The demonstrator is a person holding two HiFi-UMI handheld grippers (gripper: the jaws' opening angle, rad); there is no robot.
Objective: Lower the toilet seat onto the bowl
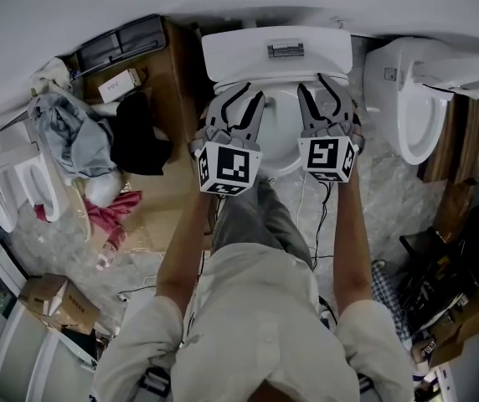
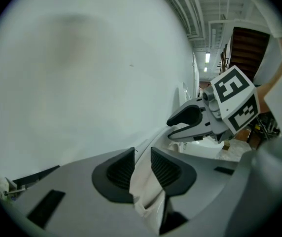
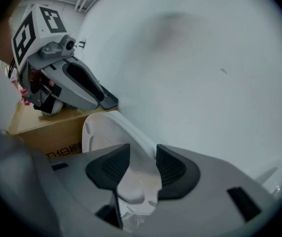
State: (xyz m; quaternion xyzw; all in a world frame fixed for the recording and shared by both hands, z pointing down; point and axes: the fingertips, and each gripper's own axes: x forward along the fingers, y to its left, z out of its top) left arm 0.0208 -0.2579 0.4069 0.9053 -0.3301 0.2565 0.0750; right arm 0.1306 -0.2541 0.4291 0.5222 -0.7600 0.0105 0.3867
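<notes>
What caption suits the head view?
From above: a person holds the left tool and right tool at opposite sides of the white toilet seat, tank beyond.

head view overhead, gripper views near seat (image 3: 112,132)

White toilet seat (image 1: 279,166) lowered, near level over bowl (image 1: 283,122).

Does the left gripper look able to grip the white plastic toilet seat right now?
Likely yes: the left gripper has its jaws parted around the edge of the white plastic toilet seat, with nothing else between.
</notes>
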